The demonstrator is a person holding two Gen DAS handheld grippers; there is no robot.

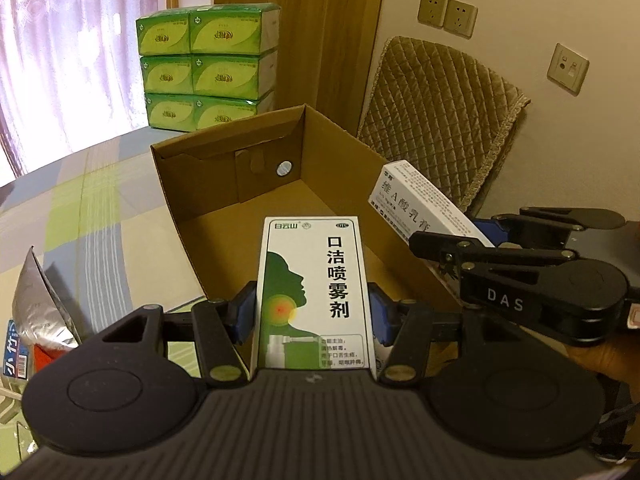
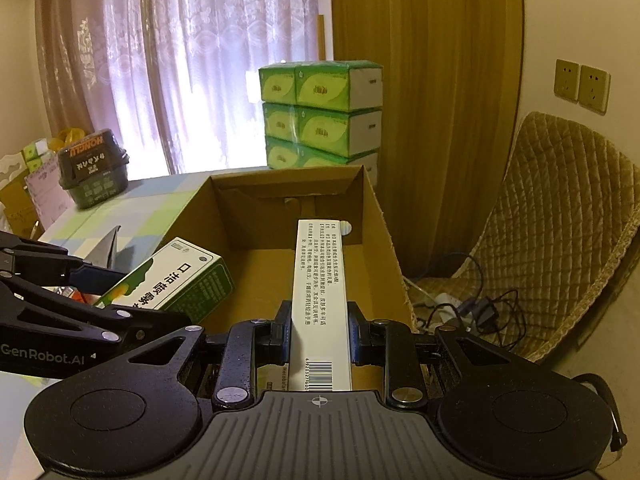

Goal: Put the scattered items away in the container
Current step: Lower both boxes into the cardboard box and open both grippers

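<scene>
The left claw (image 1: pixel 312 312) pinches a green-and-white throat-spray carton (image 1: pixel 314 292) across its narrow sides, blue pads (image 1: pixel 244 312) pressed flat on the cardboard, the pack pointing forward over the near rim of the open cardboard box (image 1: pixel 192 216). Alongside, the right claw (image 2: pixel 319 334) clamps a long white ointment carton (image 2: pixel 319 296) near its barcode end, its free end reaching out above the box floor. Both packs look light, stiff and easily crushed, so a gentle grip across the flat faces near the middle appears the safest hold. A foil pouch (image 1: pixel 36 308) lies on the checked tabletop (image 1: pixel 100 200) left of the box. Beyond stand stacked green tissue packs (image 1: pixel 208 68), a lace curtain (image 2: pixel 180 60) and a quilted chair (image 2: pixel 560 232).
</scene>
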